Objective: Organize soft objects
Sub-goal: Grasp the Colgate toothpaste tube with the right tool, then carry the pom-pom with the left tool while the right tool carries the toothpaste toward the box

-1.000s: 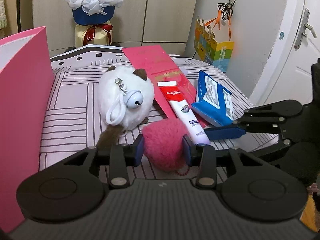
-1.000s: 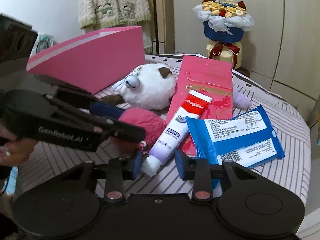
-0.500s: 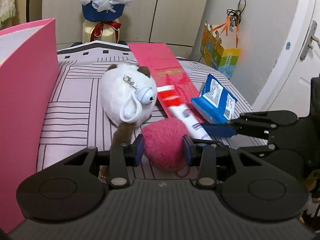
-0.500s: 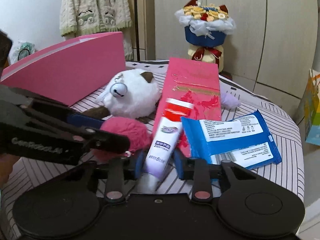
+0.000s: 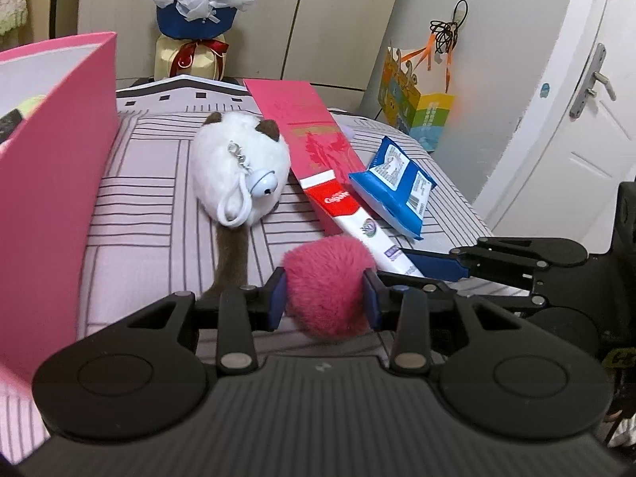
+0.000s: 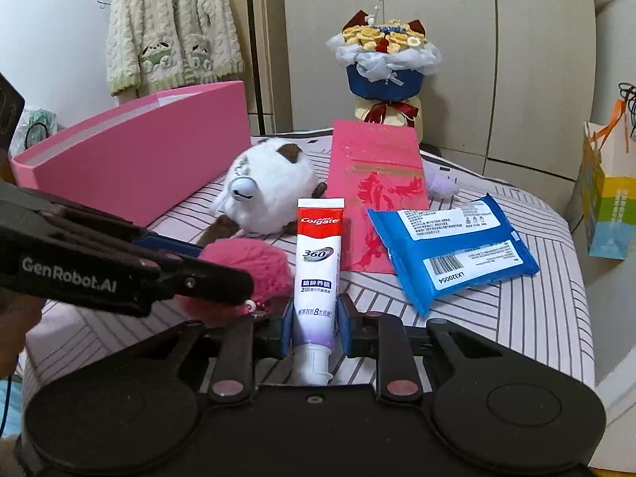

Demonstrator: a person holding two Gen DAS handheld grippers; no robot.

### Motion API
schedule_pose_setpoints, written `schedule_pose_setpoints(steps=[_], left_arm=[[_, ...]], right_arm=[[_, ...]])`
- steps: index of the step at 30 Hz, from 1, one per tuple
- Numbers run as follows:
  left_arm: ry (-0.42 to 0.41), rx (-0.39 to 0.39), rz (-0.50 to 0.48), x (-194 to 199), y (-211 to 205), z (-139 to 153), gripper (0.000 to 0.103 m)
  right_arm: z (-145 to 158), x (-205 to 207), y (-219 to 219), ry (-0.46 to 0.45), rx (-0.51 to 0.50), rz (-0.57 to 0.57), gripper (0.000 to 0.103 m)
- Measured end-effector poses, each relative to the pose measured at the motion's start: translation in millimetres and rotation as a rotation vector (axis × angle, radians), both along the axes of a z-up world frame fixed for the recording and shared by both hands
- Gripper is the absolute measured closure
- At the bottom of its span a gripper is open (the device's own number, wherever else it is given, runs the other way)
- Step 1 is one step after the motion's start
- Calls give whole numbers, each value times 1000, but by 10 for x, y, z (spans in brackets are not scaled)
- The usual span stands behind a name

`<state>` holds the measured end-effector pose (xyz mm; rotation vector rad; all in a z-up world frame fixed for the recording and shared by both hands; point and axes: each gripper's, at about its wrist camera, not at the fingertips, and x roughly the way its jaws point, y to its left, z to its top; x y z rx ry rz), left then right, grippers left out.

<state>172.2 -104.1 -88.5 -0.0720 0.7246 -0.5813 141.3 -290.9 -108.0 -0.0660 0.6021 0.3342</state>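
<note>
Pompom [image 5: 328, 278] clamped between my left claw's [image 5: 325, 298] fingers; toothpaste [image 6: 316, 274] gripped between my right claw's [image 6: 314, 328] fingers.

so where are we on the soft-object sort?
Early. Nothing visibly sorted. In hand: left hand-held gripper shut on the pink pompom, right hand-held gripper shut on the Colgate toothpaste tube. Left: white plush keychain, small lilac pompom. Pink box contents mostly hidden.
</note>
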Motion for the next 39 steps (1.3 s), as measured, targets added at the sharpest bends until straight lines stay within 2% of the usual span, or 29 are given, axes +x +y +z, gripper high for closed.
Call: schedule_pose_setpoints(steps=[7, 16, 22, 27, 31, 35, 39], left_arm=[[8, -5, -28, -276, 231, 108, 65], [121, -45, -115, -528, 591, 175, 65], [142, -45, -153, -715, 810, 313, 65], [102, -39, -165, -884, 1060, 560, 65], [49, -33, -131, -945, 1301, 774, 65], [-25, -19, -80, -930, 1558, 986, 65], [-90, -18, -24, -823, 1797, 1118, 65]], right_arm=[[146, -326, 72, 12, -14, 5, 77], [344, -744, 203, 57, -5, 53, 77], [489, -865, 338, 95, 26, 98, 77], [682, -915, 509, 112, 70, 160, 77], [863, -878, 689, 107, 103, 213, 77], [1048, -778, 914, 71, 107, 264, 77], [1183, -654, 1151, -6, 105, 309, 77]])
